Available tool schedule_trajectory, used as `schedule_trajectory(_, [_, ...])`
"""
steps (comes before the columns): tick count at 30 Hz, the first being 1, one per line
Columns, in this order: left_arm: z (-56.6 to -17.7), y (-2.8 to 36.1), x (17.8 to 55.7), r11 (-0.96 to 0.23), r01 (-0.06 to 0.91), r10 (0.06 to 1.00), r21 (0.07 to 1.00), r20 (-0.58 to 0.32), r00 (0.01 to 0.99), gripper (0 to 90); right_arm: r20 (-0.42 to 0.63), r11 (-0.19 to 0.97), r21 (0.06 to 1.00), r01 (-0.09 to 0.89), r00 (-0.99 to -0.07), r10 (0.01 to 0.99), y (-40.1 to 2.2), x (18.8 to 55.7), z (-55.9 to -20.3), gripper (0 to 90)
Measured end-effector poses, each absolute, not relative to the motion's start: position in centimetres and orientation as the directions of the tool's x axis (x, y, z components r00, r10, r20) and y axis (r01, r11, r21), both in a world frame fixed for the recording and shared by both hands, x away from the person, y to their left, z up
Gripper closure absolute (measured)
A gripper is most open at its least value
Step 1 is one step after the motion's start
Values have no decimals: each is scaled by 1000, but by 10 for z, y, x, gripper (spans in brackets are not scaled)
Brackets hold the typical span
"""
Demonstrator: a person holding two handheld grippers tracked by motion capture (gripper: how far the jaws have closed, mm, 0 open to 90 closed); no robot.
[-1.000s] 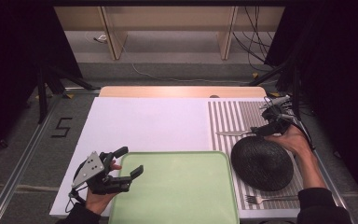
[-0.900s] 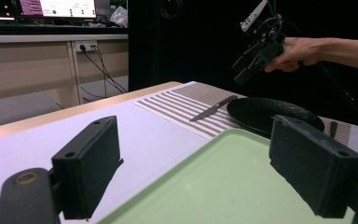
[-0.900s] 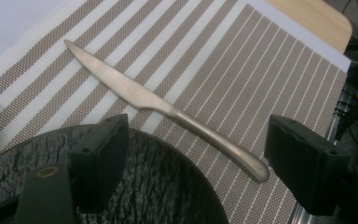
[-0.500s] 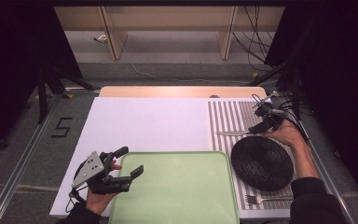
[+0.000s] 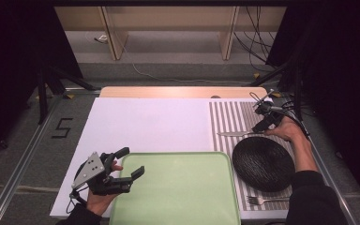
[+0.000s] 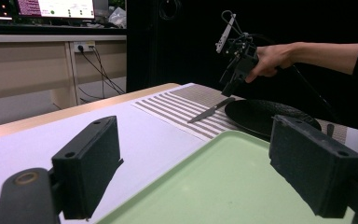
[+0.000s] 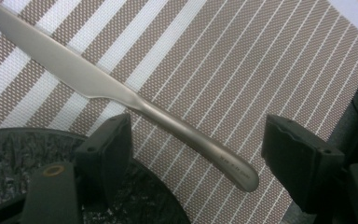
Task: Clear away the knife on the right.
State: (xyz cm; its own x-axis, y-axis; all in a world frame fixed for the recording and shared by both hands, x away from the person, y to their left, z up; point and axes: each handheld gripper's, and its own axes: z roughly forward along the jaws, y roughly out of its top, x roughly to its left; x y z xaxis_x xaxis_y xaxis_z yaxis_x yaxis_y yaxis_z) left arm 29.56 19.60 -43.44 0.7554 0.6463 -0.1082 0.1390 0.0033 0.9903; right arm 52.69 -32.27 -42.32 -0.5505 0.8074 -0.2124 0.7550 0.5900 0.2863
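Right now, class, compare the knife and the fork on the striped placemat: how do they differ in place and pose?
The knife lies at the far side of the black plate, with the open right gripper over its handle; the fork lies at the plate's near side, away from both grippers. The knife's handle end points toward the mat's right edge; the fork's tines point toward the green tray. Both are metal and lie flat on the striped placemat.

My two matte black, blocky two-jaw grippers [image 5: 130,163] [image 5: 261,123] trail black cables; the left carries a grey three-cornered plate [image 5: 89,168], and I wear black sleeves [image 5: 316,197].
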Motion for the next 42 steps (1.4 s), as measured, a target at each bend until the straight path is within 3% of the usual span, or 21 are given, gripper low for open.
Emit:
schedule_trajectory(12, [-434, 196, 296, 4, 143, 648, 990, -111, 753, 163, -244, 608, 196, 770, -562, 790, -326, 538, -430, 280])
schedule_trajectory(42, [-434, 195, 296, -4, 143, 648, 990, -106, 754, 165, -255, 643, 97, 759, -606, 754, -327, 545, -446, 373])
